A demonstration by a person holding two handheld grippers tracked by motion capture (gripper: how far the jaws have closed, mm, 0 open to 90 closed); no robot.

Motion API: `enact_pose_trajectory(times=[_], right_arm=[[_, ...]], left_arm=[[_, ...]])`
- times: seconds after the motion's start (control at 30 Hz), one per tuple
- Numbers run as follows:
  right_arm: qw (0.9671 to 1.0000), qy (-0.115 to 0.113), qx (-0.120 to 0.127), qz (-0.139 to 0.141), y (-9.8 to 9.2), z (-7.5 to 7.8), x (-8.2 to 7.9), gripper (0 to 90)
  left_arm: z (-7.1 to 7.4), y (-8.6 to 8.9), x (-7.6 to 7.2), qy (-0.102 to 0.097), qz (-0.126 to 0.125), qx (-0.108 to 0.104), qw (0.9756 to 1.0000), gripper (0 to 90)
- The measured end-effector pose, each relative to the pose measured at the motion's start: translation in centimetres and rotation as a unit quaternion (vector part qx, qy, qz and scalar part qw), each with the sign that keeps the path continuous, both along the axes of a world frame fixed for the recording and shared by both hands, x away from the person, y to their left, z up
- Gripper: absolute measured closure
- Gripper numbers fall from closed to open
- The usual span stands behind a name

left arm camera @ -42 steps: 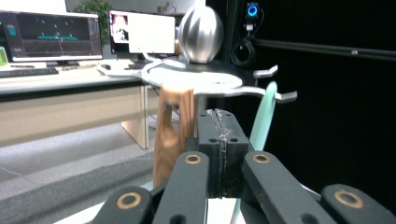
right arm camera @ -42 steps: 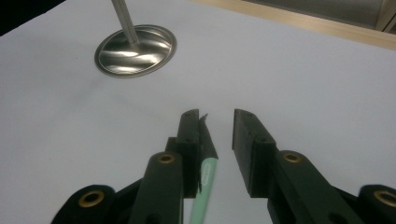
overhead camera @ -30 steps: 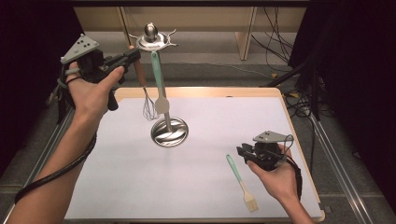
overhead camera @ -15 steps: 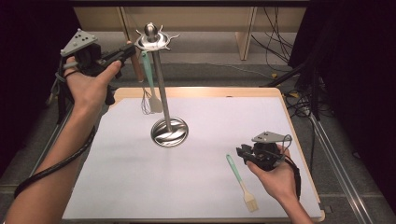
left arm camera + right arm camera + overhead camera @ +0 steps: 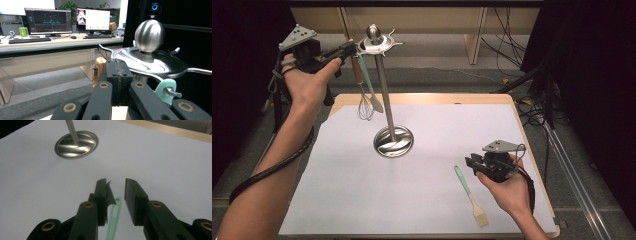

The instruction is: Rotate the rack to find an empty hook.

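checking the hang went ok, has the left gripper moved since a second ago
Yes. The left gripper has shifted up and to the right in the high view, closer to the stand's top disc.

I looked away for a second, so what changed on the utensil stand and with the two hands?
The left tongs, shut, moved from beside the stand up to its top ring, where the teal spatula now hangs beside the whisk. The right tongs, open, and the brush on the table stayed put.

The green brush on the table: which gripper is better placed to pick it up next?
The right gripper. It is open and sits just beside the green brush, whose handle lies between its jaws in the right gripper view. The left gripper is shut, far off at the stand's top.
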State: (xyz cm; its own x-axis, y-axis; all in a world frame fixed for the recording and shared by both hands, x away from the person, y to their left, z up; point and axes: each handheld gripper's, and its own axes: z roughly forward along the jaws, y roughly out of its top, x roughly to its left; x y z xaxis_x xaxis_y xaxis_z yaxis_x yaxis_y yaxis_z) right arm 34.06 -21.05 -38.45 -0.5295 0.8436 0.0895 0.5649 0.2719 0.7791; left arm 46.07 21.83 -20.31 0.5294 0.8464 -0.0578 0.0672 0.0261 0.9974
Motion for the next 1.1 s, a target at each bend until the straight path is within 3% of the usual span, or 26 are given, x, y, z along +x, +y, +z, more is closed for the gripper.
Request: enact_pose_trajectory(times=[0.03, 0.07, 0.17, 0.2, 0.33, 0.5, 0.53, 0.63, 0.7, 0.73, 0.8, 0.97, 1.0, 1.1], right_arm=[[0.9999, 0.01, 0.007, -0.003, 0.1, 0.0, -0.1, 72.4], [0.9999, -0.012, -0.01, 0.005, -0.2, 0.1, 0.1, 72.4], [0.9998, -0.015, -0.008, 0.006, -0.3, 0.1, 0.1, 72.4], [1.0, -0.004, 0.001, 0.0, -0.1, 0.1, 0.0, 72.3], [0.9999, -0.009, -0.005, 0.013, 0.0, 0.0, 0.1, 72.2], [0.9999, -0.007, -0.006, 0.007, 0.0, 0.0, 0.1, 72.0], [1.0, 0.003, 0.003, -0.001, 0.1, 0.1, -0.1, 71.9], [0.9999, -0.011, -0.007, 0.006, -0.1, 0.0, 0.1, 71.7], [0.9999, -0.009, -0.005, 0.006, -0.1, 0.1, 0.1, 71.7], [1.0, 0.006, 0.008, -0.001, 0.1, 0.1, 0.0, 71.7], [1.0, 0.005, 0.008, -0.001, 0.1, 0.1, 0.0, 71.6], [0.9999, -0.009, -0.001, 0.006, -0.2, 0.0, 0.2, 71.6], [0.9998, -0.013, -0.014, 0.003, -0.3, 0.1, 0.2, 71.6], [1.0, -0.002, 0.001, -0.002, -0.2, 0.0, 0.1, 71.2]], left_arm=[[0.0, 0.0, 0.0, 0.0, 0.0, 0.001, 1.0, 89.6], [0.0, 0.0, 0.1, 0.0, 0.0, 0.002, 1.0, 89.5], [0.1, 0.0, 0.3, 0.0, 0.001, 0.004, 1.0, 89.5], [0.1, 0.0, 0.4, 0.0, 0.001, 0.004, 1.0, 89.5], [0.0, 0.0, 0.7, -0.002, 0.001, 0.004, 1.0, 89.5], [0.0, -0.1, 1.2, -0.002, -0.001, 0.006, 1.0, 89.5], [0.0, -0.1, 1.3, -0.002, -0.002, 0.008, 1.0, 89.5], [0.0, -0.1, 1.4, -0.002, -0.002, 0.008, 1.0, 89.5], [0.0, -0.2, 1.5, -0.002, -0.003, 0.008, 1.0, 89.5], [0.1, -0.2, 1.5, -0.001, -0.002, 0.01, 0.9999, 89.5], [0.1, -0.2, 1.7, 0.0, -0.002, 0.011, 0.9999, 89.5], [0.1, -0.3, 1.7, 0.008, 0.002, 0.01, 0.9999, 89.5], [0.1, -0.2, 1.6, 0.008, 0.002, 0.009, 0.9999, 89.5], [0.1, 0.1, 1.4, -0.007, 0.0, 0.011, 0.9999, 89.3]])
